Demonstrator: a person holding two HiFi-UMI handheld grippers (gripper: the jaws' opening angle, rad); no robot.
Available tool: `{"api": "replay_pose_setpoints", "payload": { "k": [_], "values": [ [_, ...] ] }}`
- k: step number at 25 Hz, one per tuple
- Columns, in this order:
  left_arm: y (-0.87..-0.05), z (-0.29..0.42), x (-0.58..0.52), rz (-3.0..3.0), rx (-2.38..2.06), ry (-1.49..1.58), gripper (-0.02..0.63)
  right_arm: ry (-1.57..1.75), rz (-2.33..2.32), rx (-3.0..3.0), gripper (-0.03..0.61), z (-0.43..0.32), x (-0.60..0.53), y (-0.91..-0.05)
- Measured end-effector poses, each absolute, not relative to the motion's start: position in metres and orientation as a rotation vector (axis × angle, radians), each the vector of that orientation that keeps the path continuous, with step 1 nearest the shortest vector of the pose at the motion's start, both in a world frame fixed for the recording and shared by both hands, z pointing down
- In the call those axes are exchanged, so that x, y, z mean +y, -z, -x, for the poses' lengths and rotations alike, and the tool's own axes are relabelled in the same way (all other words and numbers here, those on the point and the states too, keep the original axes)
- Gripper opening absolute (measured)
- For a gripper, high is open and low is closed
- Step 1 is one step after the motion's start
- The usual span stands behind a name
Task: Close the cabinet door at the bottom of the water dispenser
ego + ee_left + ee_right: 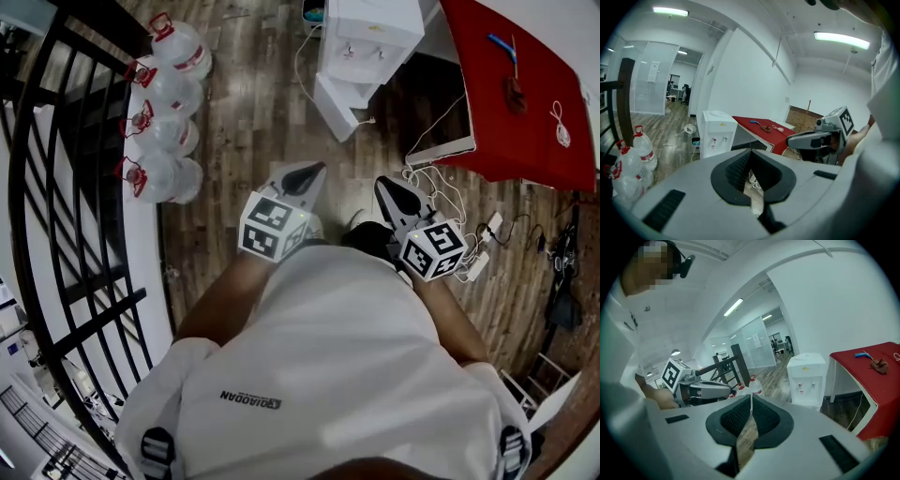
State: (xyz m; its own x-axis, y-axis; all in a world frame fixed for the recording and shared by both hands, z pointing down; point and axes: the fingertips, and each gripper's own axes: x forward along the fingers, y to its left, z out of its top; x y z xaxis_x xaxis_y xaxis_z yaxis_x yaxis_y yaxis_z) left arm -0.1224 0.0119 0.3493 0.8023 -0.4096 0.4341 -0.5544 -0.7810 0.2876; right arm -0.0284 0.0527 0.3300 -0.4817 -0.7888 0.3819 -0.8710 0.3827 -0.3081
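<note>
Wood floor (253,122) is running ahead to the dispenser (370,37), whose door (339,105) is hanging open, while the left hand-held gripper (307,175) and right hand-held gripper (394,194) are hovering at the person's chest, jaws pressed together on nothing, likely because the door is well out of reach.

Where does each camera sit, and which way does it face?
Head view: on the person's head, looking steeply down past a shirt at the left gripper, right gripper and floor.
Left gripper view: on the left gripper, along its closed fingers toward the water dispenser; right gripper visible.
Right gripper view: on the right gripper, facing the water dispenser; left gripper visible.
All three share the water dispenser.
</note>
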Motion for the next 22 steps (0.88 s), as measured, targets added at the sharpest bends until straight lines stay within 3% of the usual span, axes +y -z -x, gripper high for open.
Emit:
{"api": "replay_pose_setpoints", "payload": {
  "k": [13,22],
  "values": [
    [-0.38,0.127,-0.026,-2.523,-0.826,-0.567,-0.006,-0.797,-1.42,-2.443,0.023,0.028,-0.005,-0.377],
    [-0.426,0.096,-0.075,-2.483,-0.822,-0.727,-0.006,-0.892,-1.419,-2.274,0.022,-0.014,-0.08,-0.511]
  ]
}}
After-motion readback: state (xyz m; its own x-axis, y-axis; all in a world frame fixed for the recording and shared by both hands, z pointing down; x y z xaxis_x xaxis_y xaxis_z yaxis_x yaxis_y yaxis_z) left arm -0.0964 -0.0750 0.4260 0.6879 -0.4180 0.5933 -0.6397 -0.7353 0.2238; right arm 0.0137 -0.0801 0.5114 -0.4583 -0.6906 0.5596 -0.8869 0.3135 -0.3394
